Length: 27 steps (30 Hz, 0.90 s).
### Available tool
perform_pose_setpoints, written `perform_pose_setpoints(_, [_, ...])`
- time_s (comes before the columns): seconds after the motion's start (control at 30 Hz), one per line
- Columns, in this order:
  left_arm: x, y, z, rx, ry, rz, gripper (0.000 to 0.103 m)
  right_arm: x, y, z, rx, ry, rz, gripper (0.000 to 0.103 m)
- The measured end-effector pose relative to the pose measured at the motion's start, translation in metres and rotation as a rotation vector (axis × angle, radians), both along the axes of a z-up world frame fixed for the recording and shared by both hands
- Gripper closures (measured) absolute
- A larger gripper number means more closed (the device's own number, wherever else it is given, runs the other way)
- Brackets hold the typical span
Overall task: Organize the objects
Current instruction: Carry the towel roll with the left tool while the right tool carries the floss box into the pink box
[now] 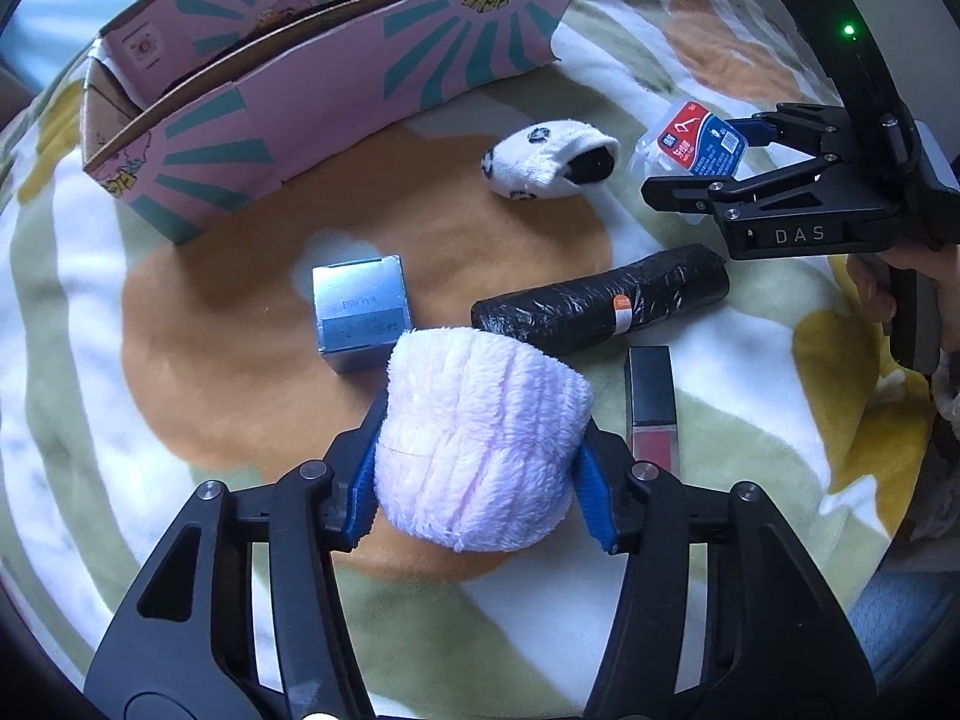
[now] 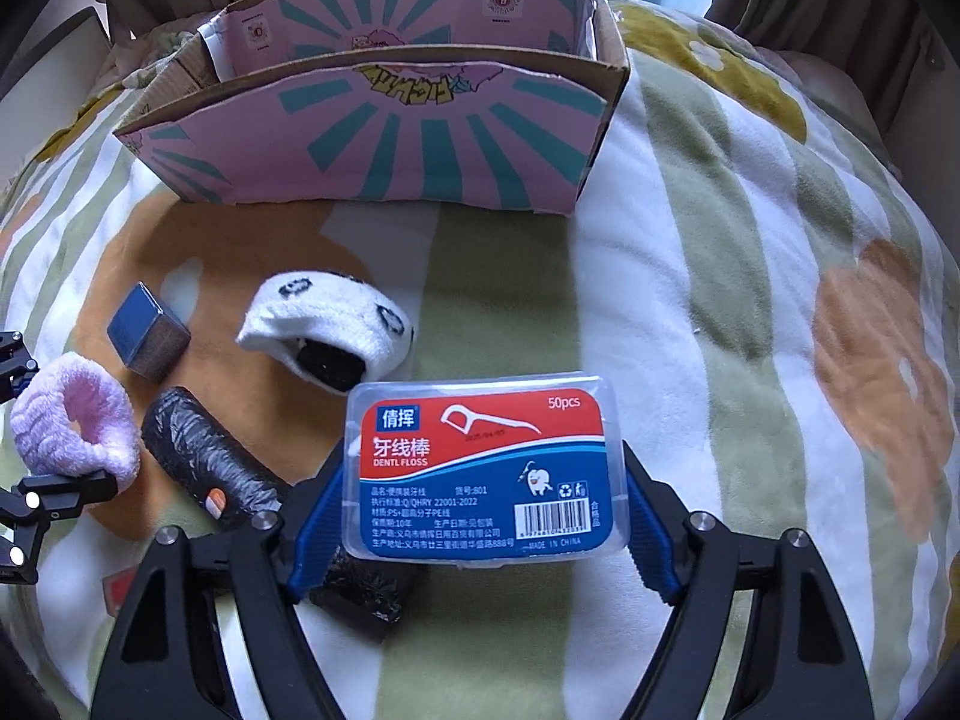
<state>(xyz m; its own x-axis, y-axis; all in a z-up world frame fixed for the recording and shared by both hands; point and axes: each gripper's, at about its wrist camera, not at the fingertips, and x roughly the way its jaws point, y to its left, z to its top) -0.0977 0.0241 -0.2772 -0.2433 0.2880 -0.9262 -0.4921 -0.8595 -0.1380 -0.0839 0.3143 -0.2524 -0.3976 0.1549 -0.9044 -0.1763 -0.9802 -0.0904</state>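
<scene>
left wrist view first: the left gripper (image 1: 474, 468) has its blue pads pressed into both sides of a fluffy pink roll (image 1: 480, 444), which is clamped and sitting clear above the flowered blanket (image 1: 180, 360). taking the pink cardboard box (image 1: 336, 78) as our landmark, it stands open-topped at the back left. just in front of the box lies a silver carton (image 1: 360, 312), and to the right of that a white sock (image 1: 546, 162) with a black one tucked inside. further out from the box rests a black wrapped roll (image 1: 600, 306), and nearer still a lip gloss tube (image 1: 651, 402) beside the pink roll. off to the right of the box the right gripper (image 1: 708, 162) is in shot, a hand (image 1: 924, 288) on its handle, with the floss pick case (image 1: 690, 144) caught between its fingers.

over to the right wrist view — the right gripper (image 2: 483, 480) is closed on the floss pick case (image 2: 480, 468), blue pads tight on its two short ends, label facing up, the case held out in front of the box (image 2: 384, 138). the sock (image 2: 336, 324) lies between case and box. left of it, the silver carton (image 2: 147, 336); closer in, the black roll (image 2: 210, 456) runs under the left finger. at the far left edge the pink roll (image 2: 75, 420) sits in the other gripper's black jaws.
</scene>
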Motion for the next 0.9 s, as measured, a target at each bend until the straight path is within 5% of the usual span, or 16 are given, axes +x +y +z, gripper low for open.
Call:
perform_pose_setpoints(0.23, [0.0, -0.016, 0.041, 0.042, 0.012, 0.089, 0.053, -0.001, -0.011, 0.049, -0.006, 0.027, 0.013, 0.027])
perform_pose_setpoints(0.6, [0.007, -0.045, 0.165, 0.123, 0.091, 0.334, 0.053, 0.008, -0.026, 0.174, -0.028, 0.114, 0.006, 0.027])
perform_pose_setpoints(0.9, [0.03, -0.056, 0.237, 0.079, 0.146, 0.522, 0.053, 0.034, -0.051, 0.246, -0.012, 0.155, -0.008, 0.027])
